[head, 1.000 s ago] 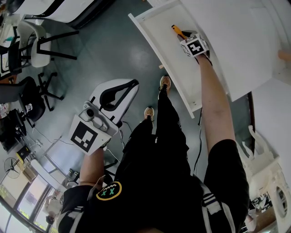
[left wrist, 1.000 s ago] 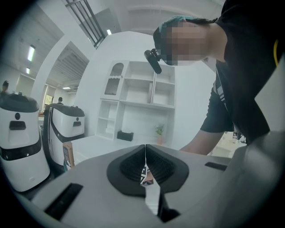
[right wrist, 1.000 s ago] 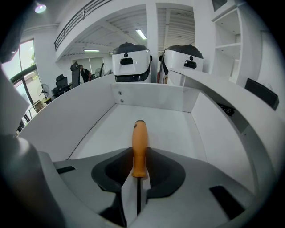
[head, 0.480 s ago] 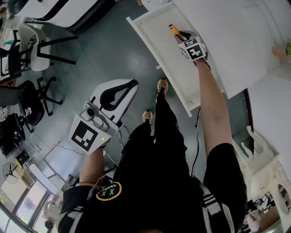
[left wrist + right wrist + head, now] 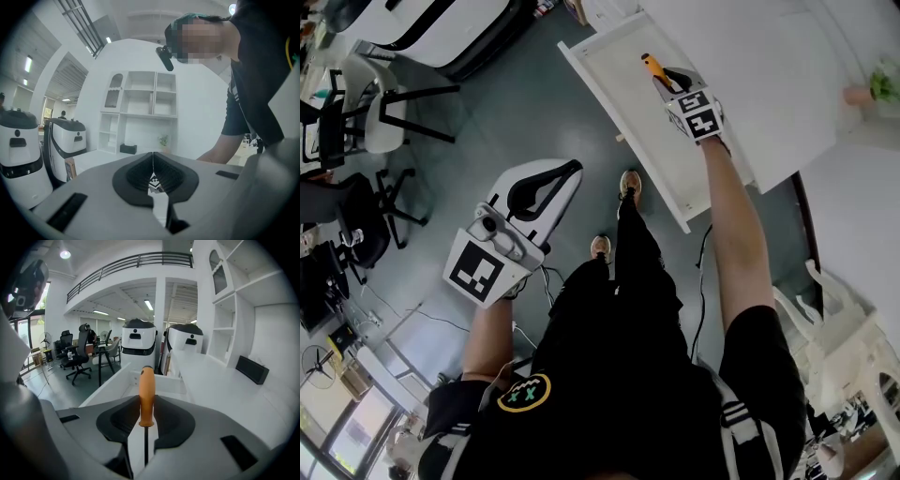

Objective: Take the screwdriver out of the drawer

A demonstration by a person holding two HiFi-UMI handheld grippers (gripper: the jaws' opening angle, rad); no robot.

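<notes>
The orange-handled screwdriver point(image 5: 146, 383) is clamped in the right claw point(image 5: 146, 403) over the white drawer point(image 5: 645, 131). The left claw point(image 5: 153, 165) is closed, empty.

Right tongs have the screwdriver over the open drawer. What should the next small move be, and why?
Probably draw the right tongs back over the front rim of the drawer, grip unchanged. They are shut on the screwdriver by its orange handle, and the head view shows it above the open drawer, not yet clear of it. The left tongs are shut, empty and far off.
</notes>
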